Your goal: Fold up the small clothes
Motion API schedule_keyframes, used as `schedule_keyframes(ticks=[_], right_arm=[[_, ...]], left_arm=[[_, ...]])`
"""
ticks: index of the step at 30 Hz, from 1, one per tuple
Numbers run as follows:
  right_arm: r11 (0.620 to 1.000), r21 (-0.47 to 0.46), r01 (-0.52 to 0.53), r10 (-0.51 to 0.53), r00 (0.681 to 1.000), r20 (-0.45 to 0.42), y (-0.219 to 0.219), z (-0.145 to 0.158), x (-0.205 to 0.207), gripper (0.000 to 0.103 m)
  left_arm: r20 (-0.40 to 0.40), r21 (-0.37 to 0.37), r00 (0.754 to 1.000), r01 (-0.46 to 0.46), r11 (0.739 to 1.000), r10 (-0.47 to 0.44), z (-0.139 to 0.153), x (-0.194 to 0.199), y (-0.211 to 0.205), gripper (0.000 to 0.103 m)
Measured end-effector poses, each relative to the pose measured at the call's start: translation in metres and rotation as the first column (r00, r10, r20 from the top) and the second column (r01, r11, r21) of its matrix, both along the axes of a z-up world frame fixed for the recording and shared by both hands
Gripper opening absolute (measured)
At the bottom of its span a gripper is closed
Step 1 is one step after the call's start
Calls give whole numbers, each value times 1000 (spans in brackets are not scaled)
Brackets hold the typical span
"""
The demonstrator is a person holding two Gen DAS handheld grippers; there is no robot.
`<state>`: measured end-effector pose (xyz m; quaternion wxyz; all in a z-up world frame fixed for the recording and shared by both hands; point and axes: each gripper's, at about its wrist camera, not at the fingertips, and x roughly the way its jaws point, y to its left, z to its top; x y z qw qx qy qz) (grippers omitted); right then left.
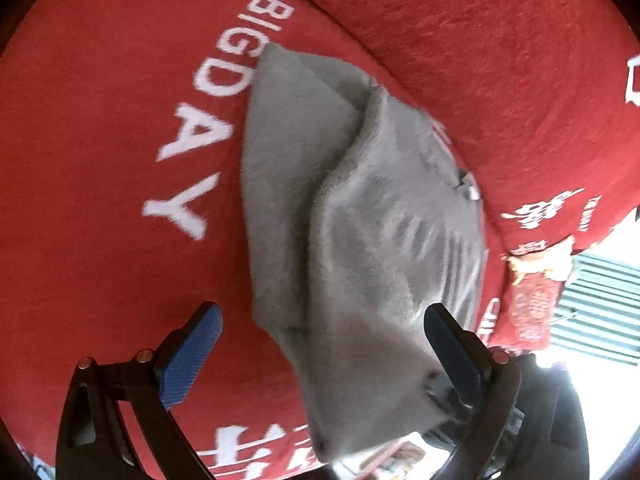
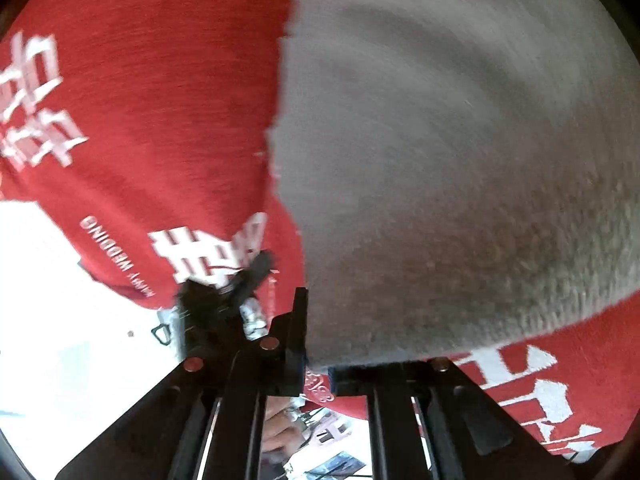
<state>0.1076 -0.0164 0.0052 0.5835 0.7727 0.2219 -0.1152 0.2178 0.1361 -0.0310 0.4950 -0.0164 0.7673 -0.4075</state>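
Tongs: your left gripper (image 1: 322,344) stands spread, blue pads (image 1: 188,360) well apart | your right gripper (image 2: 316,344) is pressed together, pinching the grey cloth's lower edge | grey cloth (image 1: 360,208) lies partly folded at frame centre on the red printed blanket (image 1: 100,120).

The grey garment (image 1: 360,216) is a small, soft, fleecy piece lying partly folded on a red cloth (image 1: 100,120) with white lettering. One flap is turned over the rest, leaving a curved ridge across its middle. Its near corner is lifted off the cloth. Seen close in the right wrist view, its fuzzy edge (image 2: 460,300) curves over the red.
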Motion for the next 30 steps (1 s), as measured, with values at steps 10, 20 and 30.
schedule_keyframes(ticks=[10,20,30], right_arm=[[989,-73,-131,128,991,-45,-4,18,6,8],[885,-114,-452,388,850,-357,12,24,-7,29],[876,-263,-404,260,856,-447,-52,61,-40,43]], left_arm=[[31,-50,996,86,995,-85,8,-22,-66,101],[250,129,940,205,970,-232,5,-57,-86,95],[307,196,907,234,952,-287,2,-84,-108,95]])
